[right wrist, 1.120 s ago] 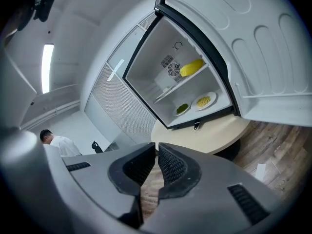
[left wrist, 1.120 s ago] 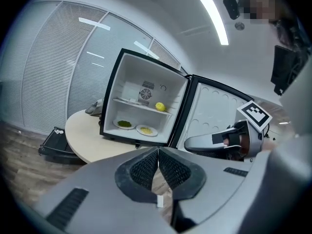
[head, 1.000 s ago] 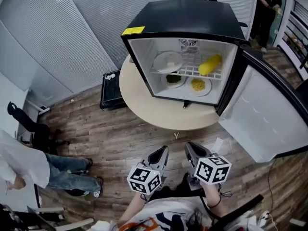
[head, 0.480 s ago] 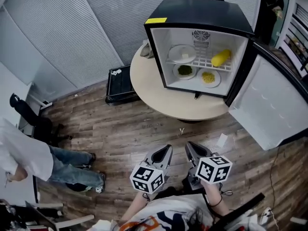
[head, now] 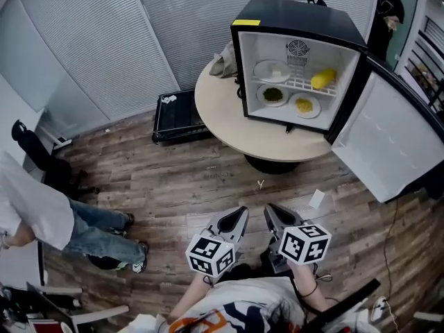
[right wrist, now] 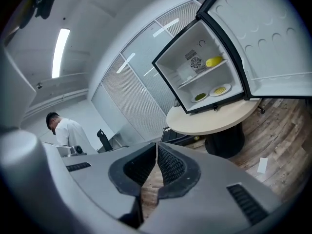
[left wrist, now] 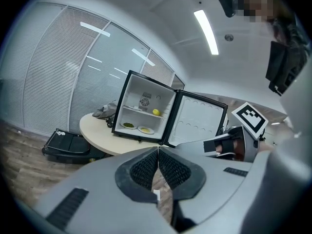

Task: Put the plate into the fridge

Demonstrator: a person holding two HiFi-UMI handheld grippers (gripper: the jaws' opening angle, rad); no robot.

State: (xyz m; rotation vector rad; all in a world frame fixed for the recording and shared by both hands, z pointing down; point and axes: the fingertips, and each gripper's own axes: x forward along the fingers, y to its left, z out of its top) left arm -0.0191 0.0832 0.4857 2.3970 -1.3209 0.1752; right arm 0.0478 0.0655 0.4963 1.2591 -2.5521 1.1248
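fridge [head: 298,18] farther away; left gripper [head: 238,216], right gripper [head: 270,211] closed, empty.

A round table [head: 222,120] stands on the wood floor [head: 173,179], bearing an open fridge [head: 298,19] and, at its far left edge, a grey cloth [head: 223,61]. On the fridge's shelf [head: 300,83] — a white plate [head: 270,71] left, a yellow thing [head: 324,79] right. Beneath, a greens plate [head: 272,94] and a yellow-food plate [head: 304,105]. On the floor — a black case [head: 177,116] left of the table, a paper slip [head: 317,199] nearer.

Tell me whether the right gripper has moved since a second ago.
Yes. The right gripper has backed away from the round table; more wood floor lies between them now.
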